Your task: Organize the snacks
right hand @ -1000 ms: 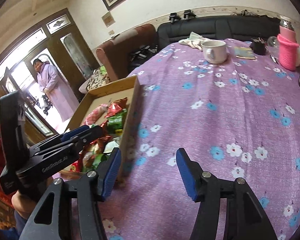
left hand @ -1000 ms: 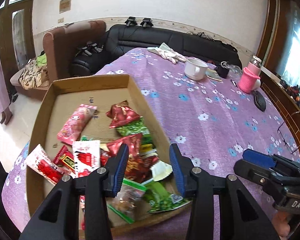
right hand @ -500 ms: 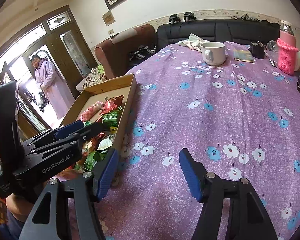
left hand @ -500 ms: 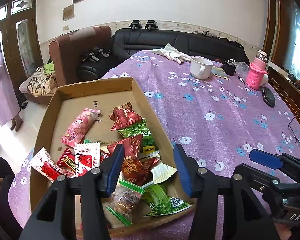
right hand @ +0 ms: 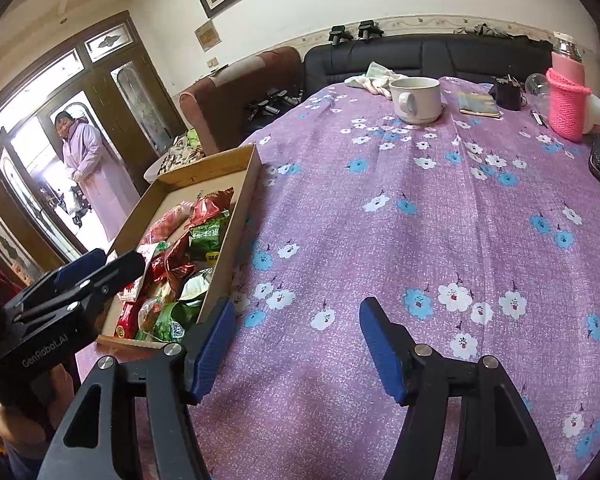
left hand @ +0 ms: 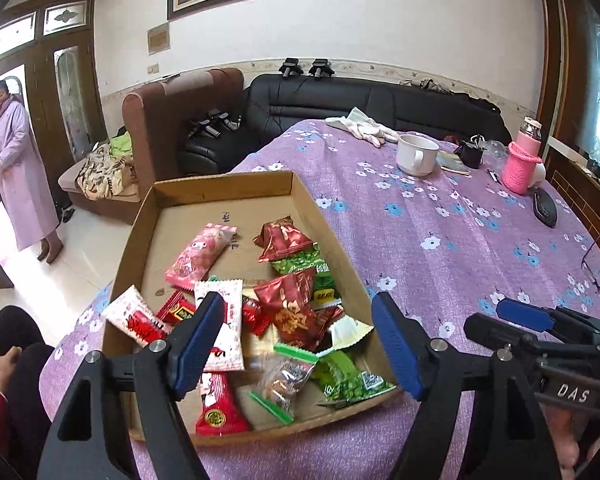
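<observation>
at the far left a person in a lilac coat point(left hand: 18, 168) is standing in the doorway, and a brown armchair point(left hand: 172, 120) is sitting behind the bench point(left hand: 440, 240), which is wearing a purple flowered cloth. a shallow cardboard tray point(left hand: 140, 240) is resting on the bench's left part, holding the loose snack packets: a pink wrapper point(left hand: 198, 258) toward the back, a red peanut packet point(left hand: 284, 238) beside it, green packets point(left hand: 304, 266) against the right wall, a white and red packet point(left hand: 134, 318) leaning on the left wall, a clear nut bag point(left hand: 284, 380) and a red stick packet point(left hand: 218, 408) near the front edge. the left gripper point(left hand: 298, 348) is hovering over the tray's near end; its jaws have just been opening and are standing wide apart, with packets lying below them but nothing clamped. further right, the right gripper point(right hand: 296, 346) is hanging over bare cloth just beside the tray's right wall, jaws likewise having just been opening, now spread and empty. behind, a white mug point(right hand: 416, 100) is standing near a pale glove point(left hand: 360, 128), and a pink knitted bottle sleeve point(right hand: 566, 106) is standing at the far right.
</observation>
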`<state>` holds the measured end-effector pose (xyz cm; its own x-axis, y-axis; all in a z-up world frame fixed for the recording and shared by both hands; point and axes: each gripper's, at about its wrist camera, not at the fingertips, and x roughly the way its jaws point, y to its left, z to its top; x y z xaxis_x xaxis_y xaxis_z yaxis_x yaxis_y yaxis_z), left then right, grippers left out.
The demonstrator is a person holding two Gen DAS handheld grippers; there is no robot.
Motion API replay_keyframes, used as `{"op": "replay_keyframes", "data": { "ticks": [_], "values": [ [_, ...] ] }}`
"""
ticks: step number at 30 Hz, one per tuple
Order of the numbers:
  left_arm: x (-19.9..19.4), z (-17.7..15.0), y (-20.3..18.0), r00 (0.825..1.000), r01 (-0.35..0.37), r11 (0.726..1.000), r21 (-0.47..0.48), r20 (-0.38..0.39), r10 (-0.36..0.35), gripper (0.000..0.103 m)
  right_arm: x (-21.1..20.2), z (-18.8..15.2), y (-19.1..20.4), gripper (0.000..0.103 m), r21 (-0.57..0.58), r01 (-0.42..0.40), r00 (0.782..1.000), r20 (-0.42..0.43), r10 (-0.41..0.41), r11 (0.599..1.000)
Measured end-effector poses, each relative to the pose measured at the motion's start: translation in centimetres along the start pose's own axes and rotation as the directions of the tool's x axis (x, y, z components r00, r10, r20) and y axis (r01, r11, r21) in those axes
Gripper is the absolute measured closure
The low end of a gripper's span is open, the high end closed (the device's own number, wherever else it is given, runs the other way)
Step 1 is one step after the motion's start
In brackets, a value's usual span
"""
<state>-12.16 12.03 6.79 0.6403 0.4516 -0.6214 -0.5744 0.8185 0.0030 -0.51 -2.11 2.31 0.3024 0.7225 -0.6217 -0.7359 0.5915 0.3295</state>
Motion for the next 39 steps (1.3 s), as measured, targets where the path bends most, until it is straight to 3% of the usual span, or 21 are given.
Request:
{"op": "replay_keyframes", "data": {
  "ticks": [6, 9, 13, 15, 21, 31, 39],
  "values": [
    [0.4, -0.2, -0.5, 0.999, -0.031, 1.0, 0.0, -0.011, 0.031, 0.014, -0.6, -0.2, 0.5, 0.034, -0.028, 0.031, 0.999, 0.035, -0.03, 0.999],
    [0.0, -0.3, -1.1, 0.996, -0.084, 0.996, 0.024, 0.025, 0.084, 0.004, -0.7, -0.2, 0.6, 0.029, -0.038, 0.047, 0.998, 0.046, -0.046, 0.998],
    [-0.5, -0.4, -0.6, 0.988, -0.149, 0.989, 0.014, 0.046, 0.149, 0.0, -0.8, -0.2, 0.8, 0.024, -0.052, 0.065, 0.996, 0.057, -0.062, 0.997],
    [-0.4, -0.4, 0.0, 0.989, -0.144, 0.989, -0.016, 0.032, 0.144, 0.0, -0.9, -0.3, 1.0, 0.022, -0.065, 0.077, 0.995, 0.061, -0.073, 0.995],
    [0.2, -0.4, 0.6, 0.974, -0.225, 0.974, -0.028, 0.015, 0.226, 0.0, -0.7, -0.5, 1.5, 0.022, -0.096, 0.091, 0.995, 0.057, -0.086, 0.991],
    [1.5, -0.2, 0.9, 0.981, -0.193, 0.981, -0.035, -0.025, 0.192, 0.0, -0.4, -0.5, 1.4, 0.022, -0.093, 0.113, 0.993, 0.046, -0.109, 0.989],
    [1.7, -1.2, -0.2, 0.967, -0.255, 0.967, 0.007, 0.004, 0.255, 0.0, -0.2, -0.6, 1.5, 0.022, -0.099, 0.124, 0.992, 0.038, -0.12, 0.987]
  ]
}}
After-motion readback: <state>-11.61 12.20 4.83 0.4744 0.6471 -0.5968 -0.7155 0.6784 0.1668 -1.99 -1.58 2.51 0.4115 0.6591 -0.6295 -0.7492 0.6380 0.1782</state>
